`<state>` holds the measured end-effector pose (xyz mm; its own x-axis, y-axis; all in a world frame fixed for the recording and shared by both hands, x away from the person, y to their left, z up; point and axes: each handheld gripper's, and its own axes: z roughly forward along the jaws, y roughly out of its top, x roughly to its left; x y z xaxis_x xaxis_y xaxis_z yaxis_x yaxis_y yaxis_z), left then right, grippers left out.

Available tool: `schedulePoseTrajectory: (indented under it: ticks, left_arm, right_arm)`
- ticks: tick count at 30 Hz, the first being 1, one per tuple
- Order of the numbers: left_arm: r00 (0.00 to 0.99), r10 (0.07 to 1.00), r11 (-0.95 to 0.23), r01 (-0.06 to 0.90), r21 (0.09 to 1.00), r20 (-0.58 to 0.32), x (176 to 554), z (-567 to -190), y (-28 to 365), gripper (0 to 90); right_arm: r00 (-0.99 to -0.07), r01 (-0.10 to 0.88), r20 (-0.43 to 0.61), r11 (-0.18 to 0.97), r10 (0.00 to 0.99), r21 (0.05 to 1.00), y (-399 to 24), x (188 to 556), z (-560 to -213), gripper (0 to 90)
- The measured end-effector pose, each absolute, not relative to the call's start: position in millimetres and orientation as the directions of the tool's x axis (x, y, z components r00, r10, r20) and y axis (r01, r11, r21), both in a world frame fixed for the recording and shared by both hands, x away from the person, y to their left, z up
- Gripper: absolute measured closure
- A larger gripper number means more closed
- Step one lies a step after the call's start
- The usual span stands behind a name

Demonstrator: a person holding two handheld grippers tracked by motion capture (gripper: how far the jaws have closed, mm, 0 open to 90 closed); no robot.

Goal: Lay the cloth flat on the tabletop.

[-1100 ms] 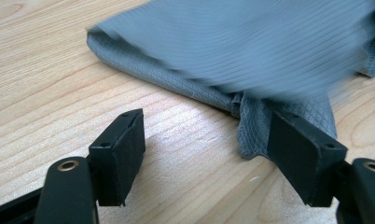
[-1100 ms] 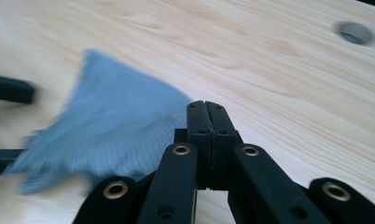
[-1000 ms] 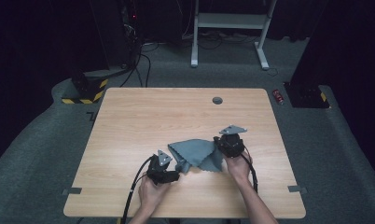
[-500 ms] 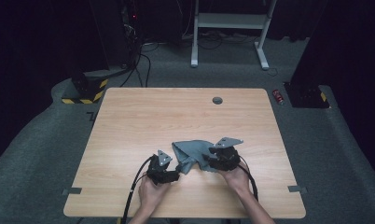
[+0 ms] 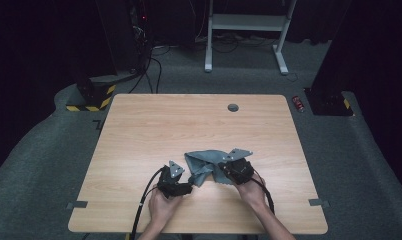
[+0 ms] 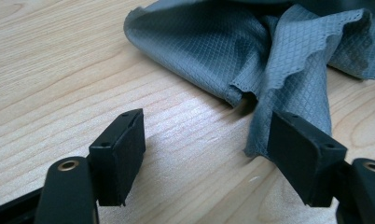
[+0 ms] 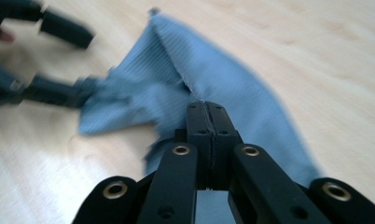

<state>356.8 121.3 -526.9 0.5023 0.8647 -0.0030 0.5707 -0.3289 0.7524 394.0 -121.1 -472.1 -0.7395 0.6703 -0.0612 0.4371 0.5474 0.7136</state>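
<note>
Judging from a grey cloth [image 5: 205, 166] lying crumpled near the counter's [image 5: 139, 130] front edge, folding is barely begun: right gripper [image 7: 207, 108] fingers are pinched on it, left gripper [image 6: 206, 151] fingers spread beside its hem.

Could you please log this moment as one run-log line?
left tool: open beside cloth edge | right tool: shut on grey cloth | cloth: crumpled on wooden table

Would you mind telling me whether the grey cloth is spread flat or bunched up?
Bunched up: the grey cloth lies in loose folds, one edge doubled over, and the right claw is pinching a raised ridge.
</note>
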Motion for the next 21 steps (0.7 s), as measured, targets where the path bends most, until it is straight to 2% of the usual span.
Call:
schedulePoseTrajectory:
  ticks: [9, 14, 18, 19, 21]
  left_arm:
    - [0.501, 0.866, -0.326, 0.572, 0.753, -0.006, 357, -527, 121, 28.4]
    - [0.504, 0.864, -0.332, 0.57, 0.751, -0.001, 357, -527, 122, 28.4]
    - [0.504, 0.864, -0.332, 0.57, 0.751, 0.0, 357, -527, 122, 28.4]
    - [0.504, 0.864, -0.332, 0.57, 0.751, -0.001, 357, -527, 122, 28.4]
    - [0.504, 0.864, -0.332, 0.57, 0.751, 0.0, 357, -527, 122, 28.4]
  right_arm:
    - [-0.609, 0.517, -0.056, 0.449, 0.791, 0.729, -146, 442, -455, 89.8]
    - [-0.519, 0.592, -0.045, 0.397, 0.854, 0.702, -157, 476, -462, 89.8]
    - [-0.485, 0.628, -0.058, 0.394, 0.873, 0.671, -155, 494, -474, 89.5]
    - [-0.48, 0.641, -0.06, 0.397, 0.875, 0.657, -154, 497, -479, 88.9]
    - [-0.473, 0.67, -0.049, 0.395, 0.88, 0.628, -152, 500, -489, 80.4]
